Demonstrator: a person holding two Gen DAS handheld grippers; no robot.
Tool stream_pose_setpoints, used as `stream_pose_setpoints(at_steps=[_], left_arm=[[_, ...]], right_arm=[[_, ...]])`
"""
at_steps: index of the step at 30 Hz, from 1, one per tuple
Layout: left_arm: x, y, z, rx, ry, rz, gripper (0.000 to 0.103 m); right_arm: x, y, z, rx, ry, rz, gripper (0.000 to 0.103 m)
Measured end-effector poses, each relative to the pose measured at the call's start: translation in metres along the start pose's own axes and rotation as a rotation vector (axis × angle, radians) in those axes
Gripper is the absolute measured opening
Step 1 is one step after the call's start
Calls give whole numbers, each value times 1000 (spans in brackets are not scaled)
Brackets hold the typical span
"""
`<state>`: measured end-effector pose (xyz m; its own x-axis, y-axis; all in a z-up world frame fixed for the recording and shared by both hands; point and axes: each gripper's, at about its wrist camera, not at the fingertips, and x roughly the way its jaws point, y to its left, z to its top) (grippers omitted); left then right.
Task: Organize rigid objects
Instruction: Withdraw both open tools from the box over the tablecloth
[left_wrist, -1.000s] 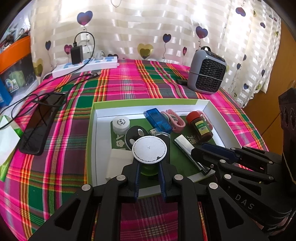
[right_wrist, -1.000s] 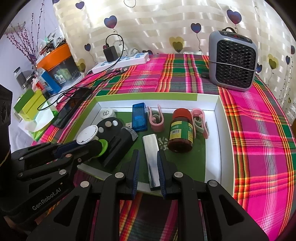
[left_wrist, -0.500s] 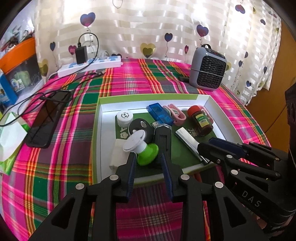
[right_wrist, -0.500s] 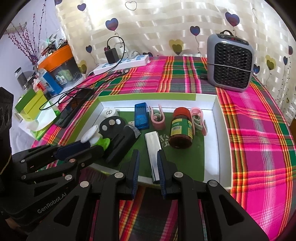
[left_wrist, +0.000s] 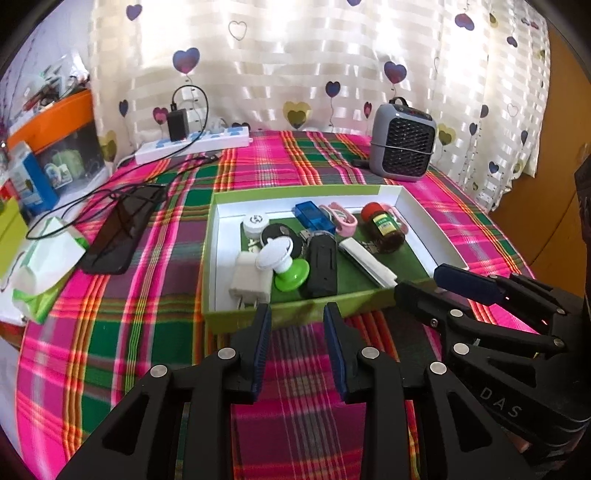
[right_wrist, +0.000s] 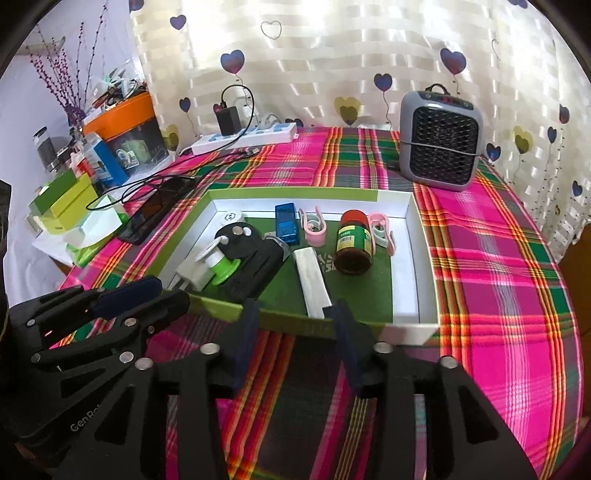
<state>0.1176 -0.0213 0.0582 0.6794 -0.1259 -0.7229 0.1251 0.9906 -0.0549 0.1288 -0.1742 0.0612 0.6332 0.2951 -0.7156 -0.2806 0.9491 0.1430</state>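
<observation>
A green-rimmed tray (left_wrist: 295, 191) (right_wrist: 295, 192) holds small items. A white-and-green suction stand (left_wrist: 286, 267) (right_wrist: 218, 263) lies tipped against a white plug (left_wrist: 249, 281). Beside them are a black device (left_wrist: 322, 264) (right_wrist: 255, 271), a silver bar (left_wrist: 365, 263) (right_wrist: 312, 280) and a brown bottle (left_wrist: 382, 229) (right_wrist: 352, 244). My left gripper (left_wrist: 297, 317) (right_wrist: 162, 297) sits just before the tray's near rim, its jaws opening with nothing between them. My right gripper (right_wrist: 295, 317) (left_wrist: 421, 282) is also opening and empty, at the silver bar's near end.
A blue USB stick (right_wrist: 286, 219), pink clips (right_wrist: 314, 229) and a white cap (right_wrist: 231, 218) lie at the tray's back. A grey heater (right_wrist: 439, 142) stands back right. A power strip (left_wrist: 192, 144), cables, a dark phone (left_wrist: 118, 232) and boxes lie to the left on the plaid cloth.
The left gripper let go of the white-and-green stand, which now lies tipped in the tray. The right gripper opened off the silver bar. Both drew back to the tray's near rim.
</observation>
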Motion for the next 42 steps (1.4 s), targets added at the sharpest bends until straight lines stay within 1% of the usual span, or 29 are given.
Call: stream_pose_setpoints(at_steps=[6, 14, 21, 23, 26, 28, 29, 34, 42], left_arm=[[-5, 1, -21, -2, 37, 10, 28], [-10, -3, -54, 13, 72, 38, 28], [-15, -2, -65, 7, 70, 41, 28], [-11, -2, -69, 1, 90, 52, 28], [-13, -7, -74, 14, 73, 66, 30], [-14, -9, -75, 14, 64, 64, 32], [-14, -9, -76, 11, 57, 67, 32], [-15, -13, -79, 21, 41, 91, 33], [-15, -11, -79, 15, 35, 86, 33]], right_arm=[[-9, 7, -17, -10, 0, -50, 45], [-10, 13, -43, -21, 48, -100, 45], [-11, 14, -59, -9, 75, -126, 45], [-12, 13, -63, -2, 79, -135, 45], [-12, 12, -68, 12, 84, -145, 45], [-11, 11, -71, 21, 94, -150, 46], [-12, 11, -72, 19, 85, -155, 46], [-15, 12, -77, 17, 71, -166, 50], [-15, 13, -77, 16, 60, -174, 51]])
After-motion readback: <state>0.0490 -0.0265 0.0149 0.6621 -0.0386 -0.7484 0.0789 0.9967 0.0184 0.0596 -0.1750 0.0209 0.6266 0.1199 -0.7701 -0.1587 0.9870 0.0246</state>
